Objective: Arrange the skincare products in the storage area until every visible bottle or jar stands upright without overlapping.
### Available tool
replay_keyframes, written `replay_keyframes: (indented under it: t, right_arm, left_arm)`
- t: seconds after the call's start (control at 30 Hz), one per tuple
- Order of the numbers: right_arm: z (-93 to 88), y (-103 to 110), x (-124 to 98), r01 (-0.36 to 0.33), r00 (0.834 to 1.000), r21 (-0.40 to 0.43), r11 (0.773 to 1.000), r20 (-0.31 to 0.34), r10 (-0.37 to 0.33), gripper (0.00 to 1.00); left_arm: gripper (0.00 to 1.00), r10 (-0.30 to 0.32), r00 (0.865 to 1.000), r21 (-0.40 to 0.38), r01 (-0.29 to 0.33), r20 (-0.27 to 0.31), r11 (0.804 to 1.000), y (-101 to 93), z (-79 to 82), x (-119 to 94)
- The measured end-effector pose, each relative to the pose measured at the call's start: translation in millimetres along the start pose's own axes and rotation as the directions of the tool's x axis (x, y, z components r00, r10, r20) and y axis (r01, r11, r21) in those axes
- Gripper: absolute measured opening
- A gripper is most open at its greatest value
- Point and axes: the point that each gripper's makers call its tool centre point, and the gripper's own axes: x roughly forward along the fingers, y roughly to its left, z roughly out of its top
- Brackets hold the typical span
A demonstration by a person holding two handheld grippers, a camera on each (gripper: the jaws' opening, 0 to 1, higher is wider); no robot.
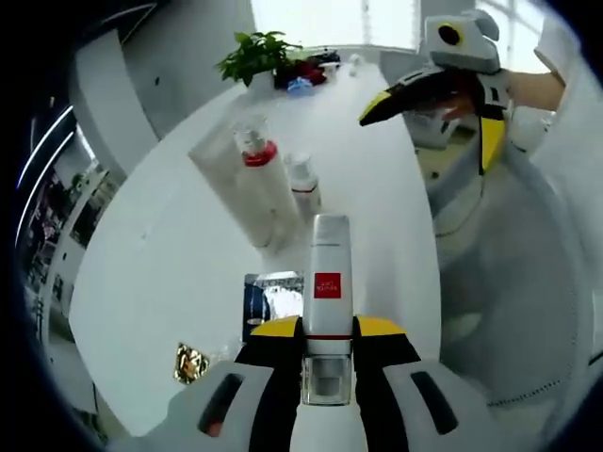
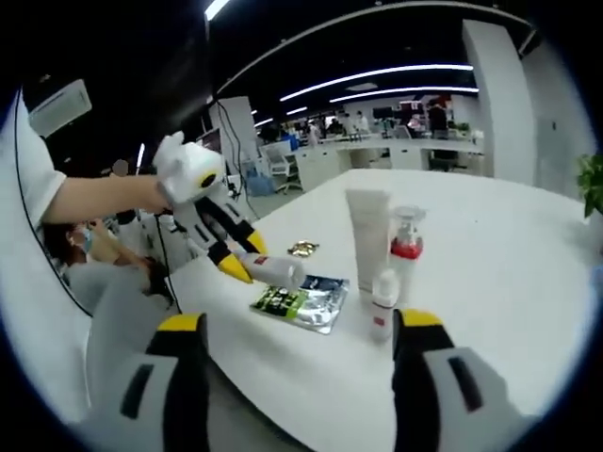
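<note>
White tube (image 1: 329, 282) with a red label sits clamped in the left tongs (image 1: 327, 341), carried above the desk (image 1: 160, 282) near the foil packet (image 1: 273, 294). It should go down cap-first beside the tall tube (image 2: 368, 235), pump bottle (image 2: 406, 247) and small bottle (image 2: 382, 306), which look upright. Right tongs (image 2: 300, 331) hang open, holding nothing.

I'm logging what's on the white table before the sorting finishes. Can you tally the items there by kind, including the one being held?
Tubes: 2, a tall upright tube and a white tube held in the left gripper
Bottles: 2, a red-collared pump bottle and a small white bottle
Flat sachets: 1, a dark sachet
Gold foil packets: 1, a gold packet
Total: 6
</note>
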Motion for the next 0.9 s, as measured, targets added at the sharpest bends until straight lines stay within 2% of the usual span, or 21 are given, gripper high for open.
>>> replay_keyframes:
  t: [0.37, 0.57, 0.7, 0.9]
  right_arm:
    - [11.6, 24, 8, -0.099, 0.995, -0.085, 0.991, -0.026, 0.097, 0.74]
    - [14.0, 36, 10, -0.163, 0.986, -0.126, 0.978, -0.061, 0.157, 0.63]
    - [15.2, 45, 11, -0.207, 0.977, -0.153, 0.966, -0.088, 0.196, 0.57]
    - [17.2, 55, 12, -0.266, 0.961, -0.242, 0.933, -0.145, 0.237, 0.57]
  left_arm:
    - [0.17, -0.015, 1.000, 0.032, 0.014, 0.012, 0.999, -20.7, 10.6, -9]
    - [0.17, -0.025, 1.000, 0.051, 0.024, 0.018, 0.998, -33.0, 16.0, -13]
    - [0.17, -0.027, 0.999, 0.059, 0.026, 0.021, 0.998, -40.2, 19.5, -16]
    - [0.17, -0.035, 0.999, 0.082, 0.034, 0.015, 0.996, -49.5, 23.7, -17]
